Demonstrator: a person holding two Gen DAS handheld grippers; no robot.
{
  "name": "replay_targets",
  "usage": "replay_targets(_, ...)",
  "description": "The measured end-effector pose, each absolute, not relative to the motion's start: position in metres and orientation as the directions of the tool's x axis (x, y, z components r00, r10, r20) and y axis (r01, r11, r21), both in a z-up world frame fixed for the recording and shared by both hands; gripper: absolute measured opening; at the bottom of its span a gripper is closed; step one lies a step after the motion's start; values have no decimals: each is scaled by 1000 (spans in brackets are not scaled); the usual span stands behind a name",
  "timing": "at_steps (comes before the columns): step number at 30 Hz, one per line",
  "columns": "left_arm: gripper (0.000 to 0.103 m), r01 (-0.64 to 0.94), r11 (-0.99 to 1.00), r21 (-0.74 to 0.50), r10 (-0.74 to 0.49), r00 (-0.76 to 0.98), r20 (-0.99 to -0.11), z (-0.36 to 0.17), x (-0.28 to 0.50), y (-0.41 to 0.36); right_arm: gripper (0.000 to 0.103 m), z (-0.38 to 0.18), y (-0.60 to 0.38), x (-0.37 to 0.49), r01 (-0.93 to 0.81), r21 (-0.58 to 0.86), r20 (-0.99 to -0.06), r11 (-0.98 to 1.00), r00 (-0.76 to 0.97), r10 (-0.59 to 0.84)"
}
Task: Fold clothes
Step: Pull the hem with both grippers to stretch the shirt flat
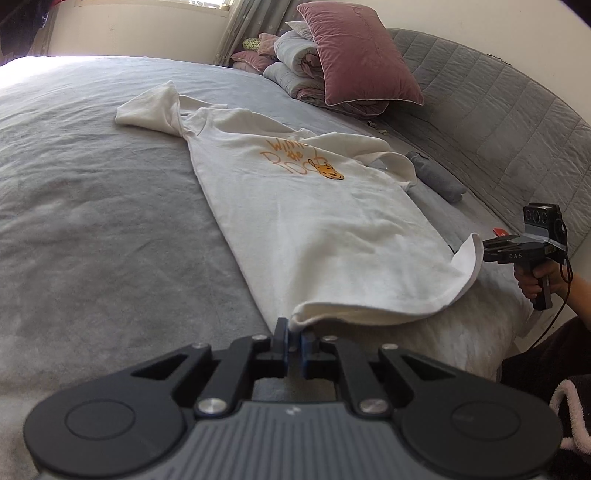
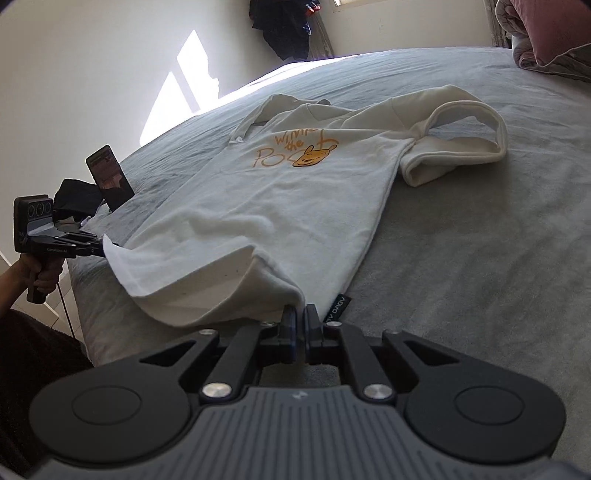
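Note:
A white T-shirt [image 1: 295, 206] with an orange bear print lies face up on the grey bed [image 1: 92, 221], collar and sleeves at the far end. My left gripper [image 1: 293, 332] is shut on the near left hem corner. My right gripper [image 1: 485, 249], held in a hand, pinches the other hem corner, which is lifted off the bed. In the right wrist view the T-shirt [image 2: 280, 206] spreads away from my right gripper [image 2: 300, 317], which is shut on its hem corner beside a black label. The left gripper [image 2: 98, 250] grips the opposite corner there.
A mauve pillow [image 1: 358, 55] leans on folded quilts [image 1: 295, 62] by the grey quilted headboard [image 1: 517, 122]. A folded grey cloth [image 1: 437, 177] lies beside the shirt's right sleeve. A phone [image 2: 110, 177] stands propped at the bed's edge. Dark clothes [image 2: 284, 26] hang by the window.

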State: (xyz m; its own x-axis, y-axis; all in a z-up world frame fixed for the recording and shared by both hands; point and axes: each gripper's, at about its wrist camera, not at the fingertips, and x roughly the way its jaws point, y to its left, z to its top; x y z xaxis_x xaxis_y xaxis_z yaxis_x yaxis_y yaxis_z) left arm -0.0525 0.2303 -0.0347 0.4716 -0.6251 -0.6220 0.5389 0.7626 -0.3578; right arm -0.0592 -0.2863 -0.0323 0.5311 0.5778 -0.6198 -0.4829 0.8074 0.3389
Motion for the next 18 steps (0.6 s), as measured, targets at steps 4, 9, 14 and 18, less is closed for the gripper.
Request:
replay_targets(4,11,545,724,-422,-663,384,-642,-41,-57,242,15,-32,-294,-65,-493,355,-653,794,477,588)
replay_targets(9,38,452,675,-583,-736,358,-575,-43,-58,271,14,-33,-311,-73,-462,438,-661,772,417,624)
replay_targets(14,59,366,586,-723,-809,319,-494,-48,-52,283,46,-38,-327,-74,-376,591,-615,714,363,700)
replay_targets(18,60,293,524,-800,-842,320,-435,-54,-46,287,61,-42,-326,-71,-316,675,-576,667,339,744)
